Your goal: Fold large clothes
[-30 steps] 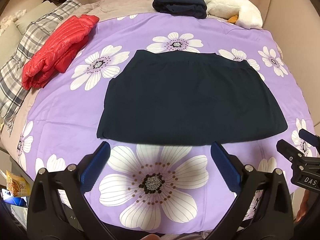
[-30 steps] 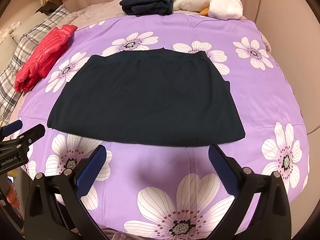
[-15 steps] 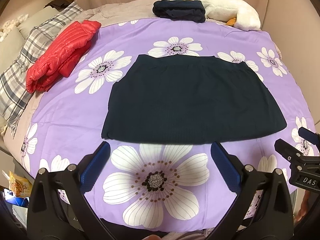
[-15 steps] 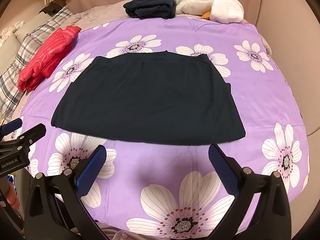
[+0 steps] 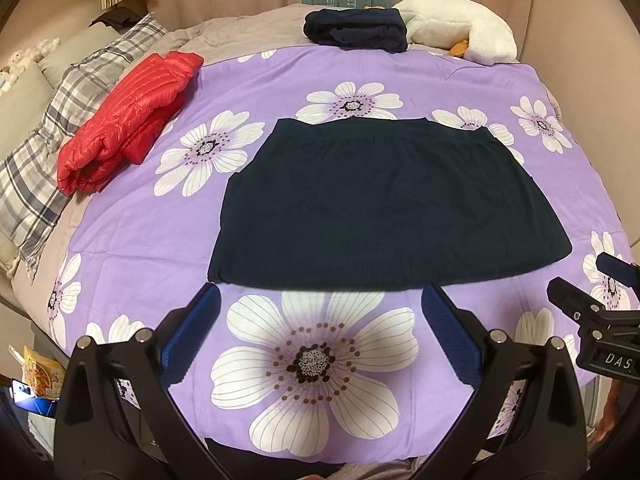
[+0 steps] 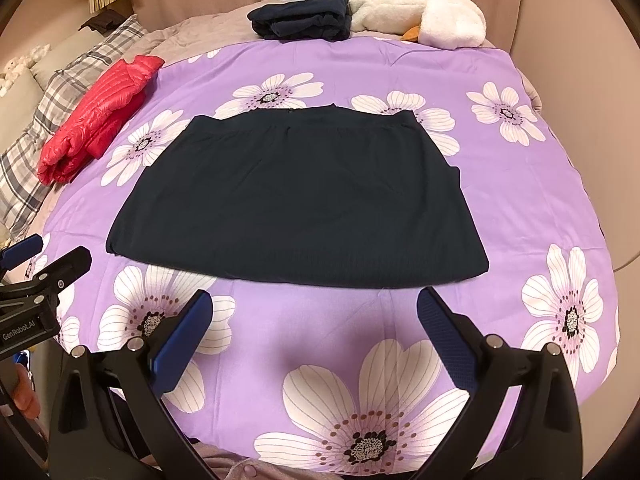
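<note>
A dark navy garment (image 5: 384,208) lies flat and spread out on the purple flowered bedspread (image 5: 320,356); it also shows in the right wrist view (image 6: 304,204). My left gripper (image 5: 320,304) is open and empty, just short of the garment's near hem, toward its left corner. My right gripper (image 6: 314,308) is open and empty, just short of the near hem, toward its right side. Each gripper shows at the edge of the other's view.
A folded red puffer jacket (image 5: 128,116) lies at the left by a plaid pillow (image 5: 44,152). A folded dark pile (image 5: 356,30) and a white plush toy (image 5: 460,28) sit at the far edge. A snack bag (image 5: 40,372) lies below the bed's left edge.
Both grippers have pulled back and tilted up a little, so the garment sits slightly farther and more of the bed's far side shows. Jaws stay open.
</note>
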The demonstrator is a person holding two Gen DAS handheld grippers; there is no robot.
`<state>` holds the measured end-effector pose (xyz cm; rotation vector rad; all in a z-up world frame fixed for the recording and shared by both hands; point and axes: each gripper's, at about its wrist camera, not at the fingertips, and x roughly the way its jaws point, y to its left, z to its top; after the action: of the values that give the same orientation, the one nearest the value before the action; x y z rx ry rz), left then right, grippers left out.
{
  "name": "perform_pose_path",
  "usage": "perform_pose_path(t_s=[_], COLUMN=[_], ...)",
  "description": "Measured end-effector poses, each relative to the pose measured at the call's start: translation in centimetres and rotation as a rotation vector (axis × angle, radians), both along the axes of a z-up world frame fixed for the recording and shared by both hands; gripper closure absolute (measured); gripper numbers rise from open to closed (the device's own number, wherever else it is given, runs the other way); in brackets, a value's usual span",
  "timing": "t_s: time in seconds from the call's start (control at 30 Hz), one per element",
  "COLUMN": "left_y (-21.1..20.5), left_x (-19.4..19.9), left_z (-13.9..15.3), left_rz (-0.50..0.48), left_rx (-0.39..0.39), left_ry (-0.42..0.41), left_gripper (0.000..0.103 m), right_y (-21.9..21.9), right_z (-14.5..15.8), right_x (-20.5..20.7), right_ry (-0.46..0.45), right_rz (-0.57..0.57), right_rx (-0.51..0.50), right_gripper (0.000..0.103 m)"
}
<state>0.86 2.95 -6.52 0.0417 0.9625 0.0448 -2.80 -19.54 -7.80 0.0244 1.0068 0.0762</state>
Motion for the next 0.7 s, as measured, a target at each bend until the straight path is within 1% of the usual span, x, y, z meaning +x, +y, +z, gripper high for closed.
perform_pose_path(t_s=[0.7], left_y=[0.03], left_x=[-0.26], left_z=[0.17], left_rz=[0.008], left_rx=[0.008], left_ry=[-0.003], left_gripper=[0.002], right_y=[0.15], right_z=[0.17], right_x=[-0.27], right_ry=[-0.005], right_rz=[0.004], right_rx=[0.001], right_gripper=[0.001])
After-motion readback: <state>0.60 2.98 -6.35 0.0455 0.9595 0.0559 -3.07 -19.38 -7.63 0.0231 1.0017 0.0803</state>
